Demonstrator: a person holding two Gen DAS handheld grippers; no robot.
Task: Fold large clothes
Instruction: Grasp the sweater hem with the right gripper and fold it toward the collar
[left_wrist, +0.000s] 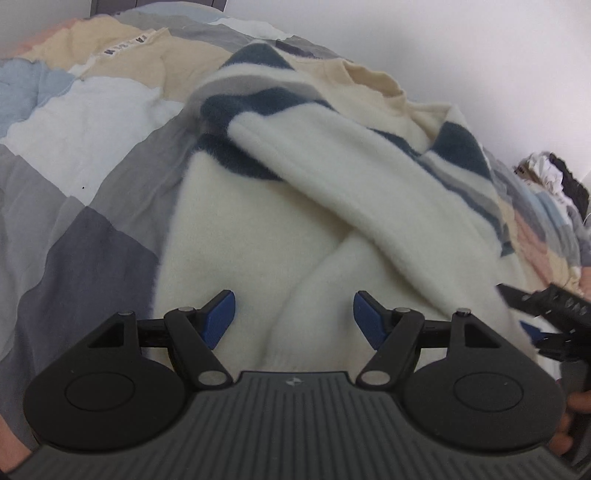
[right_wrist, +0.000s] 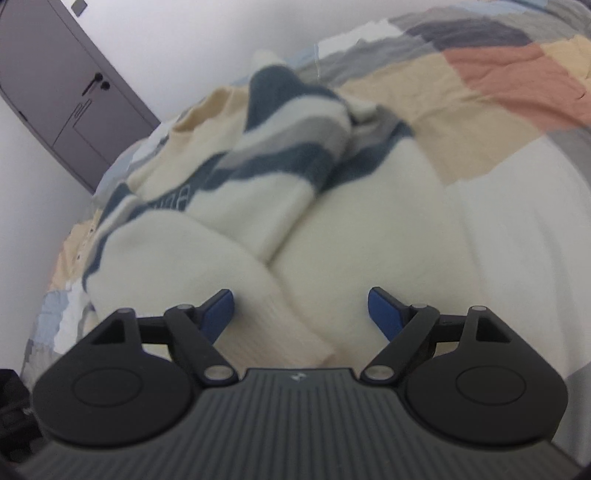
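Note:
A fluffy cream sweater (left_wrist: 266, 221) with dark blue and grey stripes lies on the bed, both sleeves folded across its body. It also shows in the right wrist view (right_wrist: 369, 221). My left gripper (left_wrist: 294, 317) is open just above the sweater's near hem, its blue pads apart. My right gripper (right_wrist: 301, 314) is open over the near hem, with a ribbed sleeve cuff (right_wrist: 291, 332) between its fingers. The right gripper's tip also shows at the right edge of the left wrist view (left_wrist: 546, 317).
The bed is covered by a patchwork quilt (left_wrist: 74, 184) in grey, white, beige, blue and pink. A beige garment (left_wrist: 129, 55) lies beyond the sweater. A white wall (left_wrist: 480, 55) lies behind, with a grey door (right_wrist: 62, 92) at the left and piled clothes (left_wrist: 554, 177) at the right.

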